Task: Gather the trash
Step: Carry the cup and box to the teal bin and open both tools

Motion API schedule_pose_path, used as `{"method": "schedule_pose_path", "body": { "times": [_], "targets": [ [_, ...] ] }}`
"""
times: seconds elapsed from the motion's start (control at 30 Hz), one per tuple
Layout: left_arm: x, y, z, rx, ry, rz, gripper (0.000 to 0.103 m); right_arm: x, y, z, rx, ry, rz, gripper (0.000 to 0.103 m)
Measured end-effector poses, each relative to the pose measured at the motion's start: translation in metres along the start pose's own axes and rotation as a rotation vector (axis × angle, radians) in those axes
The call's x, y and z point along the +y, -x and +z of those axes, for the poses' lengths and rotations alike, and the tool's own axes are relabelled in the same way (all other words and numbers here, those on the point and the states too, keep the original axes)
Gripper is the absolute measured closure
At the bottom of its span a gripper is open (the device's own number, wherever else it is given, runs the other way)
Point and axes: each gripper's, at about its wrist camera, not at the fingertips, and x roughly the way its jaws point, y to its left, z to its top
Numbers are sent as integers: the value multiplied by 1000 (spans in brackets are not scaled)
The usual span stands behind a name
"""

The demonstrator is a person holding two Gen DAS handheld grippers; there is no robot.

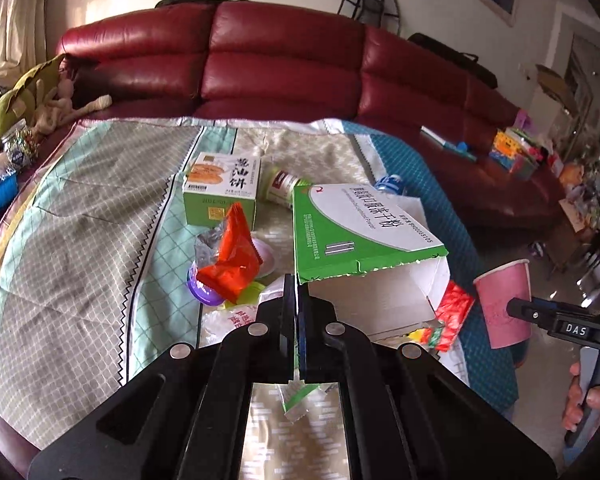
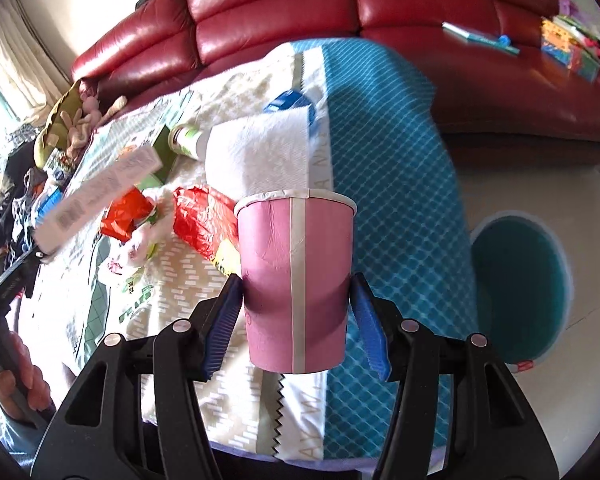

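The green-and-white medicine carton (image 1: 364, 228) hangs lifted over the middle of the quilt (image 1: 80, 216), its torn-open end toward the camera. The left gripper (image 1: 296, 292) has its tongs pressed together on the carton's torn flap edge. Empty cardboard like this is probably light and stiff but crushable, and a thin flap may tear, so a hold on a side wall would likely be surer. The pink paper cup (image 2: 296, 280) sits upright between the blue pads of the right gripper (image 2: 296, 312), which pinch it low on its walls, above the quilt's near edge. The cup is likely light and easily dented, so a gentle squeeze suits it.

Left on the quilt I count one green biscuit box (image 1: 220, 192), one lying green bottle (image 1: 282, 184), two red foil wrappers (image 1: 232, 256) (image 1: 454, 312), one white paper towel (image 2: 260, 152) and one purple-rimmed jelly cup (image 1: 204, 290). A round teal bin (image 2: 520, 284) stands on the floor off the quilt's right edge, and a red leather sofa (image 1: 280, 64) lies behind.
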Motion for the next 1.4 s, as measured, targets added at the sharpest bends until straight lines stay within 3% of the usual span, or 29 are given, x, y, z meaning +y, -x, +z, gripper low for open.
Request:
{"method": "schedule_pose_path", "body": {
  "times": [0.27,0.63,1.03,1.23,1.4],
  "targets": [
    [-55,22,3,-63,-115,-108,102,-39,49,-9,-76,-58,-68,50],
    [-186,-40,-10,67,-350,-296,102,-156,96,-27,-126,-230,-225,50],
    [-326,-147,-48,284,-581,-394,102,-258,63,-44,-55,-411,-254,49],
    [-357,-186,-67,364,-597,-400,101,-278,43,-42,-9,-423,-252,49],
    [-361,-204,-72,409,-594,-396,96,-284,32,-38,11,-421,-255,49]
  ]
}}
